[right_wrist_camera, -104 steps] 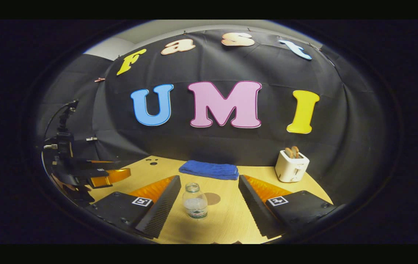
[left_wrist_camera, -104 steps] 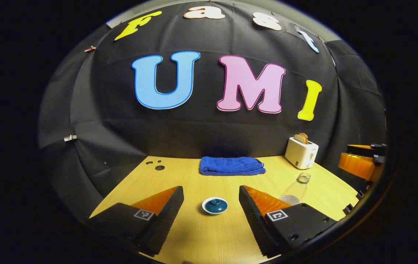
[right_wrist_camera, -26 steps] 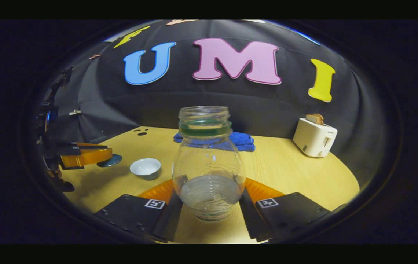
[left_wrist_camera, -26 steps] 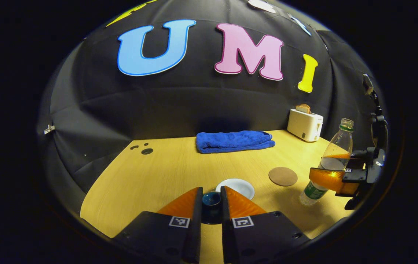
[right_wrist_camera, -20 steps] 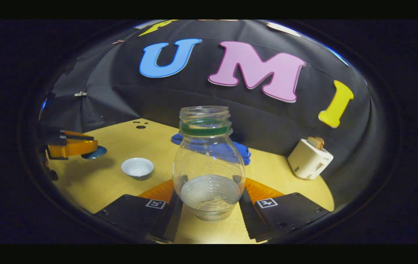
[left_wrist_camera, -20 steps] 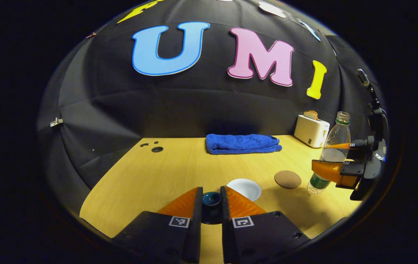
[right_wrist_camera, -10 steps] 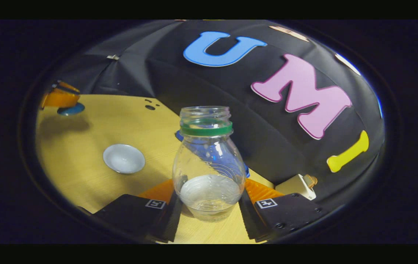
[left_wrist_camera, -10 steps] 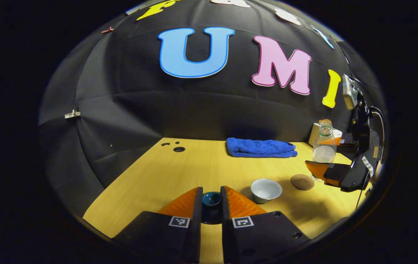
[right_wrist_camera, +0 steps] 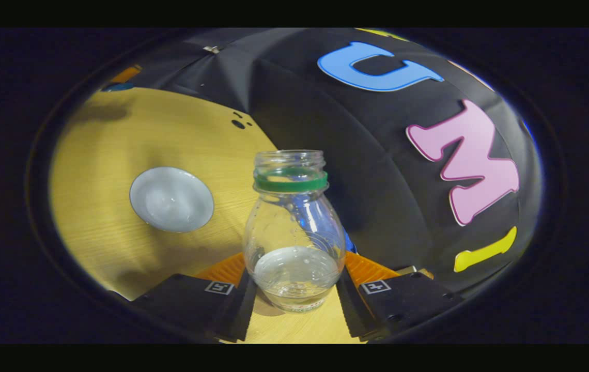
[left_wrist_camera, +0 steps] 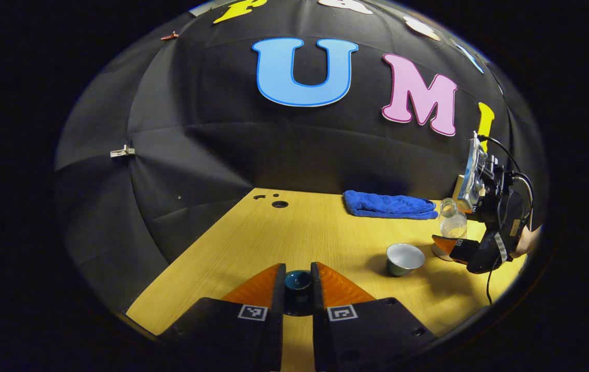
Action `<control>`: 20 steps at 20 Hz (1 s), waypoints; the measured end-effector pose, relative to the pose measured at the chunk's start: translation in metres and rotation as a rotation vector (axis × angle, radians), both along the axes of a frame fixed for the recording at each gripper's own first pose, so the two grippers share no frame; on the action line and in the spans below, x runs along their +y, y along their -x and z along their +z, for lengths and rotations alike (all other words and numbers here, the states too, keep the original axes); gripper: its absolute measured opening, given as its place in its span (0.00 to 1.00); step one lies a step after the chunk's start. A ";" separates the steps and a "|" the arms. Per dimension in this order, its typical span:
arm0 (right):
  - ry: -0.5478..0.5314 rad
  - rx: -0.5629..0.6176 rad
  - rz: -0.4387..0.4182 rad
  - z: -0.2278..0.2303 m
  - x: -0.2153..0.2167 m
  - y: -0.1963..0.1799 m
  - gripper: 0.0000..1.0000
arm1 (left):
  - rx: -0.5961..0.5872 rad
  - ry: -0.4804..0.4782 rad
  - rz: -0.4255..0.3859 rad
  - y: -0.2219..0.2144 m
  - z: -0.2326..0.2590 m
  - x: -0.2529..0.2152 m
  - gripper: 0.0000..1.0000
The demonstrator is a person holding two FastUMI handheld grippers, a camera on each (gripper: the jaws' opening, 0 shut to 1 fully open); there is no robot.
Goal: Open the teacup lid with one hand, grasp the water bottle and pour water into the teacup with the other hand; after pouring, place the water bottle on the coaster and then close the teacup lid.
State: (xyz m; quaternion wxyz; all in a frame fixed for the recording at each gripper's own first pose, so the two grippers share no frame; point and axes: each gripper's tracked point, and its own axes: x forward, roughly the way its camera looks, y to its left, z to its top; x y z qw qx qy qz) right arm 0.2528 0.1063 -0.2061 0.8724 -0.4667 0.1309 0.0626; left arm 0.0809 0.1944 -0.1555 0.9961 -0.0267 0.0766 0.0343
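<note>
The wooden worktop (left_wrist_camera: 274, 232) is carrying the items, lying against the black cloth wall. A folded blue towel (left_wrist_camera: 388, 204) is resting at the far edge of the worktop, close to the wall. The right hand-held gripper (right_wrist_camera: 294, 289) is clamping the water bottle (right_wrist_camera: 294, 232) low on its body, both fingers pressing its sides; in the left gripper view the same hand-held gripper (left_wrist_camera: 452, 247) is appearing at the right edge, with a sliver of the holder's hand behind it, and the bottle (left_wrist_camera: 452, 223) is sitting just beside and beyond the teacup. The bottle is uncapped, wearing a green ring at its neck, and is holding a little water at its base. In the right gripper view the worktop is appearing strongly tilted. The white teacup (left_wrist_camera: 404, 258) is standing open on the worktop, uncovered, with its inside (right_wrist_camera: 171, 199) facing up. The left hand-held gripper (left_wrist_camera: 297, 289) is closing its fingers on the knob of the dark teal teacup lid (left_wrist_camera: 297, 281), holding it well to the left of the cup. Whether the lid is touching the worktop cannot be told.
</note>
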 end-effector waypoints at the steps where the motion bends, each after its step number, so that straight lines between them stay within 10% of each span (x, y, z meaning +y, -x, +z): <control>1: 0.022 0.005 0.007 -0.004 0.000 -0.003 0.74 | -0.002 0.001 0.002 -0.001 -0.001 0.002 0.24; 20: 0.422 -0.080 0.134 -0.008 0.007 -0.023 0.74 | -0.005 0.068 -0.007 -0.002 -0.017 -0.011 0.27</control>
